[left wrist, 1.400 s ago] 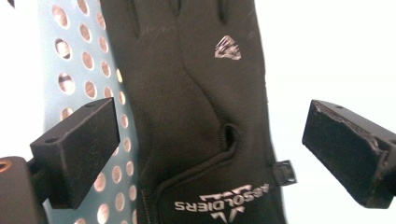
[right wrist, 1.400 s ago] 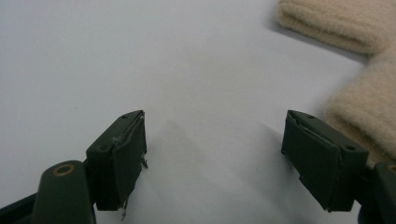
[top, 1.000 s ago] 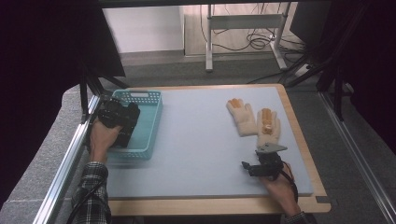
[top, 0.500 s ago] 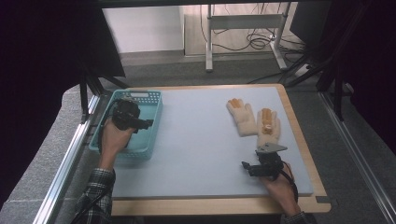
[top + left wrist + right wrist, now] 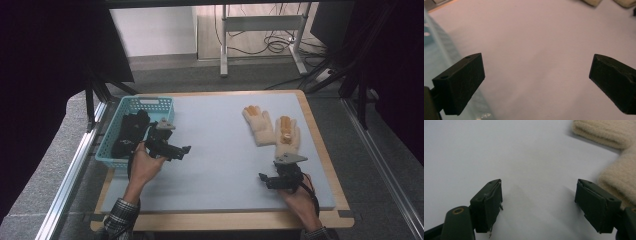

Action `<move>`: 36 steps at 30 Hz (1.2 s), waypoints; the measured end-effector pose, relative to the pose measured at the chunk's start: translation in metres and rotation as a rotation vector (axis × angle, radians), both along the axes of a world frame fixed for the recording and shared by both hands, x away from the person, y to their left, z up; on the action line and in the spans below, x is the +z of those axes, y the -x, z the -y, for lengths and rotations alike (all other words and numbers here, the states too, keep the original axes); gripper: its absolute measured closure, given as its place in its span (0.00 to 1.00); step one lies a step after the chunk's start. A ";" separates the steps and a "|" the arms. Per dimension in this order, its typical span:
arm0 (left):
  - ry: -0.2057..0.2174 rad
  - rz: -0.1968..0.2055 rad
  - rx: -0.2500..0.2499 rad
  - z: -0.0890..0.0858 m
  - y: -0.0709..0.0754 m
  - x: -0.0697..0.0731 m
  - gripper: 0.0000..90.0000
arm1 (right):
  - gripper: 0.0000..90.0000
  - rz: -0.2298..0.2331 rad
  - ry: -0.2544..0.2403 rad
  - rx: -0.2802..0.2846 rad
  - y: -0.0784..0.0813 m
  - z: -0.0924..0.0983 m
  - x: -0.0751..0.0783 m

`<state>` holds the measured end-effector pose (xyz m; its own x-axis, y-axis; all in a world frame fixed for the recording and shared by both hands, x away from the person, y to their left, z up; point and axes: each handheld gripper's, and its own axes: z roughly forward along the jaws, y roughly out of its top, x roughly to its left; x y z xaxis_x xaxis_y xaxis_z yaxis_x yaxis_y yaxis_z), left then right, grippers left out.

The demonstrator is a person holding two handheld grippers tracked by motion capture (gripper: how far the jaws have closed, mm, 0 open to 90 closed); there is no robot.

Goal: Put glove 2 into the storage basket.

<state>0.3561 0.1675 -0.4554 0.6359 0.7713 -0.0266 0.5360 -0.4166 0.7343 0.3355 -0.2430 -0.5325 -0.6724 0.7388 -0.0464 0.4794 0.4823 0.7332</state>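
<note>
My right gripper (image 5: 263,179) sits low on the grey mat (image 5: 220,150), just on the near side of the beige gloves (image 5: 272,129), jaws spread wide with nothing between them; in the right gripper view the closer glove (image 5: 619,173) lies just beyond my right-hand jaw, not touching it. My left gripper (image 5: 182,150) is well to the left of the gloves, just beside the teal basket (image 5: 112,155), and it too is released and empty, its jaws parted over bare mat in the left gripper view. The gloves lie flat, side by side and touching, fingers pointing away from me, orange patches on their upper faces. I judge them light, soft and floppy, with a fuzzy knit that should not slip; they will sag when lifted, so I would pinch the near cuff edge of the closer glove, pressing down to gather some fabric. Far left of the gloves, dark cloth items (image 5: 129,132) fill the basket. The mat is smooth and covers a wooden table (image 5: 320,130). Beyond the gloves lie a grey floor, a metal table frame (image 5: 260,25) and loose cables (image 5: 250,42).
</note>
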 end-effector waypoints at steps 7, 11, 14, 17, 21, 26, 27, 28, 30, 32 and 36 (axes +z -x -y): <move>0.015 0.023 -0.060 0.025 0.026 -0.022 0.01 | 0.23 -0.002 0.001 0.001 0.000 0.000 0.000; 0.039 0.016 -0.073 0.033 0.037 -0.039 0.01 | 0.22 -0.002 0.002 0.005 0.000 0.000 0.000; 0.025 0.010 -0.064 0.036 0.045 -0.053 0.01 | 0.19 -0.004 0.005 0.014 0.000 -0.001 0.000; -0.004 0.007 -0.051 0.036 0.050 -0.065 0.01 | 0.17 -0.005 0.008 0.017 0.000 -0.001 -0.001; -0.030 0.007 -0.024 0.033 0.055 -0.077 0.01 | 0.17 -0.005 0.010 0.017 0.000 -0.002 0.000; -0.036 -0.004 0.008 0.025 0.062 -0.088 0.01 | 0.19 -0.007 0.007 0.020 0.000 -0.001 0.000; -0.047 -0.003 0.014 0.024 0.062 -0.090 0.01 | 0.20 -0.005 0.007 0.021 0.000 -0.001 0.000; -0.054 -0.003 0.022 0.023 0.063 -0.091 0.01 | 0.21 -0.004 0.006 0.021 0.000 -0.001 0.000; -0.045 -0.026 0.022 0.022 0.062 -0.094 0.00 | 0.23 -0.003 0.003 0.021 0.001 -0.001 0.000; -0.035 -0.045 0.028 0.021 0.060 -0.094 0.00 | 0.26 0.000 0.002 0.021 0.002 -0.001 0.001; -0.027 -0.057 0.028 0.020 0.059 -0.095 0.00 | 0.30 -0.001 -0.008 0.019 0.003 -0.001 0.001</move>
<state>0.2970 0.1477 -0.5503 0.6119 0.7898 -0.0415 0.5885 -0.4196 0.6911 0.3329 -0.2424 -0.5314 -0.6860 0.7265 -0.0397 0.4713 0.4851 0.7366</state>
